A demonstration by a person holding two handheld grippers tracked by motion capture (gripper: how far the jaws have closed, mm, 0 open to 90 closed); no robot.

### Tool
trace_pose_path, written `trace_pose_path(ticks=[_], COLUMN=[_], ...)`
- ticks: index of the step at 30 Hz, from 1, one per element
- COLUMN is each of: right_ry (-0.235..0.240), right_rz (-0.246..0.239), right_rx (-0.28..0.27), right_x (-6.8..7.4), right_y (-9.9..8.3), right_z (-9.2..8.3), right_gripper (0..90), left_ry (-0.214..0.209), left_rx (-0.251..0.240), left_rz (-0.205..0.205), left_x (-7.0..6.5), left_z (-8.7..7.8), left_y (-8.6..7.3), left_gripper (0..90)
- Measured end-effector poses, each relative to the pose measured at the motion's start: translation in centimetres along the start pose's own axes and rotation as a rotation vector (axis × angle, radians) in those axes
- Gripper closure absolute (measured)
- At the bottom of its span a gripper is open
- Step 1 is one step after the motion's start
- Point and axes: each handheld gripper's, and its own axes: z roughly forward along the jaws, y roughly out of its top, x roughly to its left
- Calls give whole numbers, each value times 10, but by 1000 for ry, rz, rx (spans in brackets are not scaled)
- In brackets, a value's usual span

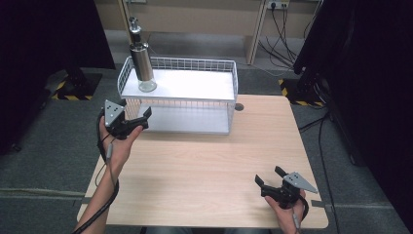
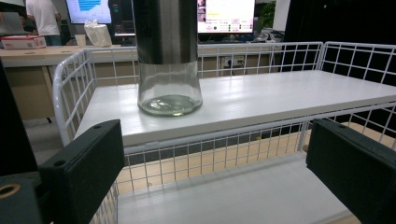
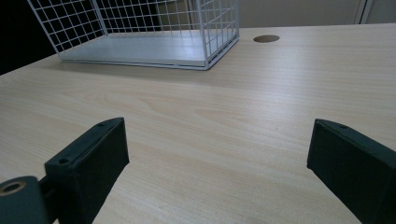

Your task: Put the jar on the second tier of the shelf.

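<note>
High view showed the left tool (image 1: 137,118) at about ten o'clock on the pale wooden worktop (image 1: 204,165), its jaws spread wide and holding nothing, raised before the front left corner of the white wire two-tier shelf rack (image 1: 221,90). On that rack's upper shelf, toward its left end at roughly eleven o'clock, stood the tall bottle with a clear glass base, brushed steel sleeve and pump top (image 1: 141,61), upright and close to the left railing. From the left tool's camera the bottle (image 2: 169,70) rose just beyond the front rail, between the parted jaws but well short of them. Judging from this, the risks were plain: a jaw could catch the low wire rail on the way in, or one pad could meet the tall, narrow bottle first and tip it against the mesh. A grip on smooth glass might also slip. At five o'clock the right tool (image 1: 269,178) rested low, jaws equally wide and empty, near the worktop's front edge.
</note>
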Motion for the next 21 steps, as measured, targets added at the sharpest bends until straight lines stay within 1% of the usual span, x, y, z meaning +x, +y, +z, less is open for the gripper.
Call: trace_pose_path(ticks=[9,18,21], right_ry=[0,-1,-1], right_rz=[-1,-1,-1], right_rx=[0,1,1], right_x=[0,0,0], right_y=[0,0,0], right_z=[0,0,0], right_gripper=[57,57,57], left_ry=[-9,-15,-15], left_rx=[19,23,27], left_rz=[-8,-12,-10], left_x=[0,1,1], left_z=[-8,-16,-20], left_y=[-13,-20,-24], left_gripper=[39,39,39])
